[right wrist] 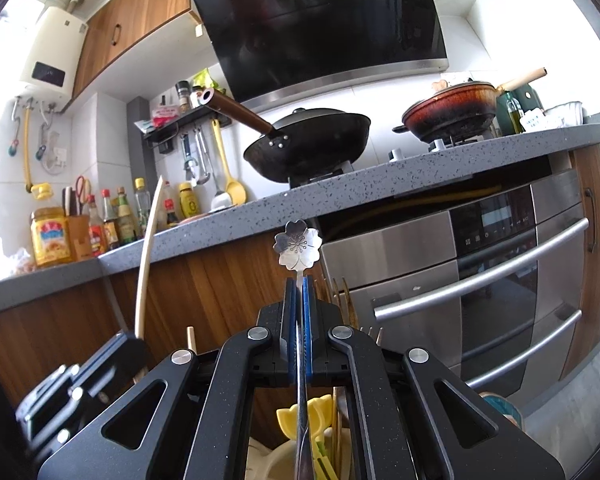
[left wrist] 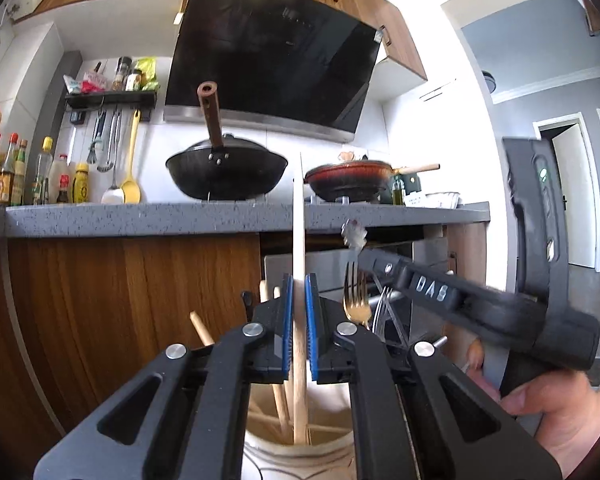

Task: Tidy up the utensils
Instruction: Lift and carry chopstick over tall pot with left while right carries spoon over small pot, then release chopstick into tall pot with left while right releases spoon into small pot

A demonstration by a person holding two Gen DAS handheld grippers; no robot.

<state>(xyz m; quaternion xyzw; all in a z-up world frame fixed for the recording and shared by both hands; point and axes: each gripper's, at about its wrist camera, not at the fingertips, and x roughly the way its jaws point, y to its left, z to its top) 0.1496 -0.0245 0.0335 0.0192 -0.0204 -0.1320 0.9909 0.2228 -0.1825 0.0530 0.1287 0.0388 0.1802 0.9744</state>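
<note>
Wok [right wrist: 308,146] left of pot [right wrist: 450,110] on counter [right wrist: 380,172], oven [right wrist: 480,280] below, bottles [right wrist: 112,216] far left.

countertop [right wrist: 340,184] speckled grey | wok [left wrist: 226,174] black | spoon [right wrist: 298,249] silver, flower-patterned

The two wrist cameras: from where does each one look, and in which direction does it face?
Left wrist: sits behind the left gripper, facing the stove counter; its fingers clamp a wooden stick; the right gripper and the person's hand show.
Right wrist: sits behind the right gripper, facing counter and oven; it pinches a flower-shaped spoon; the left gripper's body shows lower left.
Shared: black wok, range hood, gold fork.
</note>
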